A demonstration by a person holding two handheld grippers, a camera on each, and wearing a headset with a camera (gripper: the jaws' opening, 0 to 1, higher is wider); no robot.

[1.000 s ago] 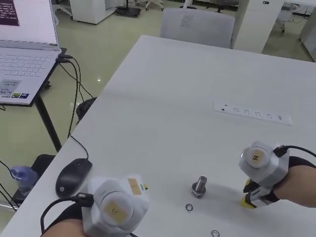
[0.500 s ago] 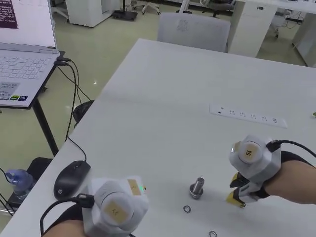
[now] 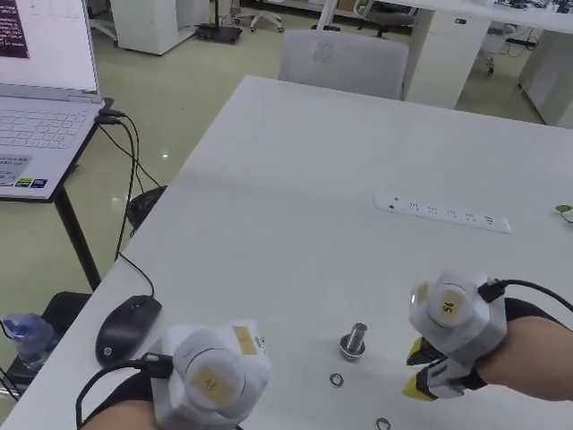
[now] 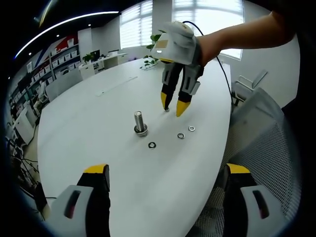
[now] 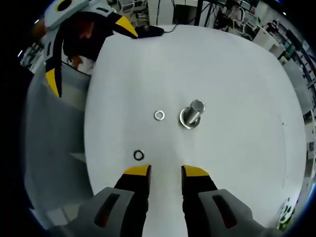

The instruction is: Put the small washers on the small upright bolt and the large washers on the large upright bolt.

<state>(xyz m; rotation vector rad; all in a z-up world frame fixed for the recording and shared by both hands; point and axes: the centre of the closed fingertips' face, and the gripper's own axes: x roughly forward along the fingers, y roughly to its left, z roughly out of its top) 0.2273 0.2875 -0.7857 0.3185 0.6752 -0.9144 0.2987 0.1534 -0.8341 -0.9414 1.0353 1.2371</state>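
Note:
One steel upright bolt [image 3: 354, 340] stands on the white table [image 3: 295, 197]. A washer [image 3: 337, 380] lies just in front of it and another washer [image 3: 383, 424] sits nearer the front edge. In the left gripper view the bolt [image 4: 140, 122] has three washers [image 4: 181, 135] to its right. My right gripper [image 3: 414, 369] hovers right of the bolt, fingers slightly apart and empty; in its own view [image 5: 166, 172] a silver washer [image 5: 159, 115] and a dark washer [image 5: 138, 155] lie ahead. My left gripper [image 3: 215, 381] sits at the front left, jaws wide open [image 4: 165, 173].
A power strip [image 3: 441, 215] lies on the table beyond the bolt. A black mouse [image 3: 128, 327] rests near the table's left edge. A laptop [image 3: 36, 134] stands on a side stand to the left, and a grey chair [image 3: 340, 63] is at the far end.
My right gripper has drifted a little left and down, closer to the bolt, and its fingertips look more spread. The left gripper has stayed put. The head camera has shifted.

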